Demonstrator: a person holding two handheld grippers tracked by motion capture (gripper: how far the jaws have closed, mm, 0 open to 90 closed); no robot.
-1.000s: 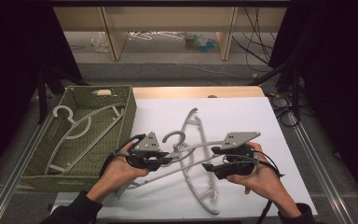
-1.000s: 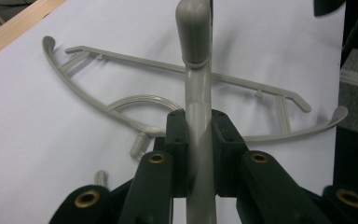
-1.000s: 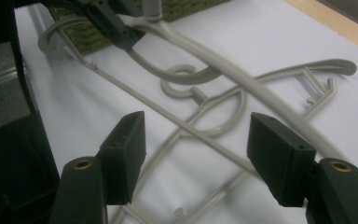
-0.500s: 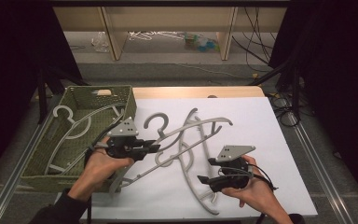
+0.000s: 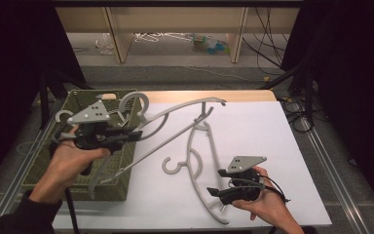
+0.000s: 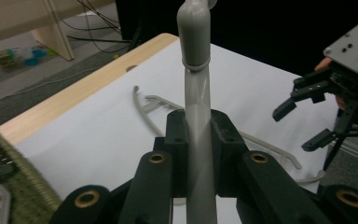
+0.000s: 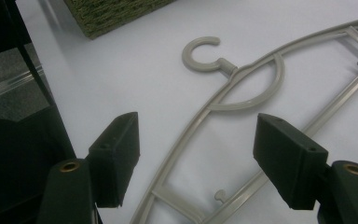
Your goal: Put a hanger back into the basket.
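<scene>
Smooth grey plastic hanger, woven basket, matt white tabletop

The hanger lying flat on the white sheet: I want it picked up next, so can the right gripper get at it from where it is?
Probably yes. The right gripper hangs open just over the flat hanger, nothing lying between; the left gripper holds the other hanger away toward the basket.

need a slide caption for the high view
Left gripper lifts a grey hanger toward the green basket; open right gripper hovers over a second hanger.
</scene>
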